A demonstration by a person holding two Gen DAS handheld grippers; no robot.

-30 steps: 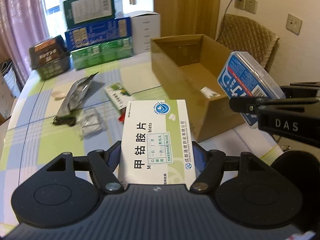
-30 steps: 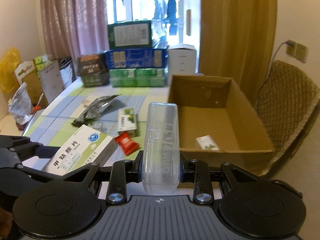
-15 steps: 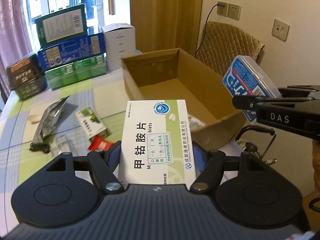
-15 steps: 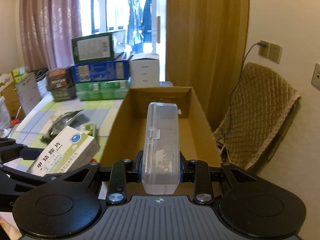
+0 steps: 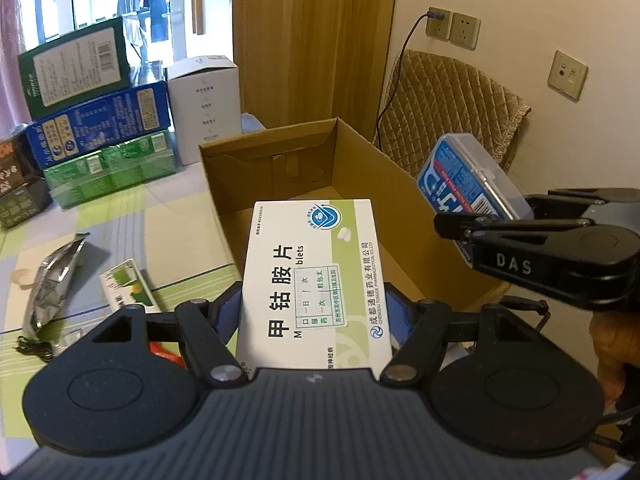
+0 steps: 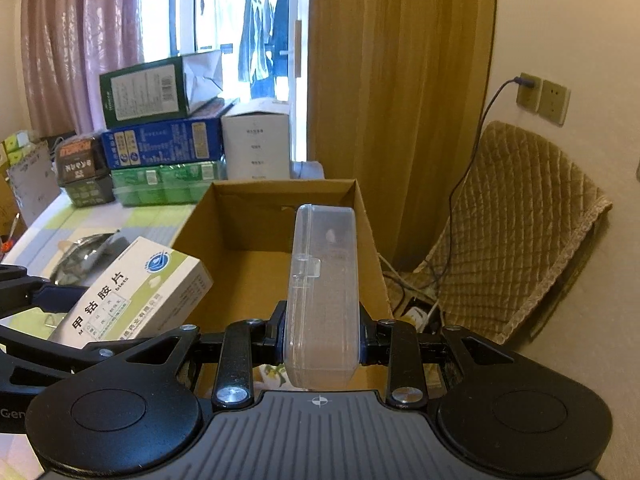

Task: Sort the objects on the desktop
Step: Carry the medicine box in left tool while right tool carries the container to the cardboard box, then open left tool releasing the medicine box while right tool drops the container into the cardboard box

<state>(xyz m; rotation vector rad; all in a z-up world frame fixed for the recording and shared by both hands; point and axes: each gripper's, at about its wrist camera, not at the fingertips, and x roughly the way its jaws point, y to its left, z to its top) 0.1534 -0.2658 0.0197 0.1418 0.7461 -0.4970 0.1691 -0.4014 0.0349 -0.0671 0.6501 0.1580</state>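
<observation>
- Over the cardboard box (image 5: 352, 168): left tongs (image 5: 316, 316) clamping medicine carton (image 5: 316, 280); right tongs (image 6: 320, 336) clamping clear case (image 6: 322, 288).
- Change: both carried from tabletop (image 5: 172, 220) to box; release probably next.

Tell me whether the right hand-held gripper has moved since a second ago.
Yes. The right hand-held gripper moved forward over the cardboard box, carrying the plastic case.

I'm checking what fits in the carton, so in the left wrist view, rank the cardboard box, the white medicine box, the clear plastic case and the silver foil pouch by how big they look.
1. cardboard box
2. white medicine box, though nearness to the camera inflates it
3. clear plastic case and silver foil pouch: look alike, unranked
</observation>
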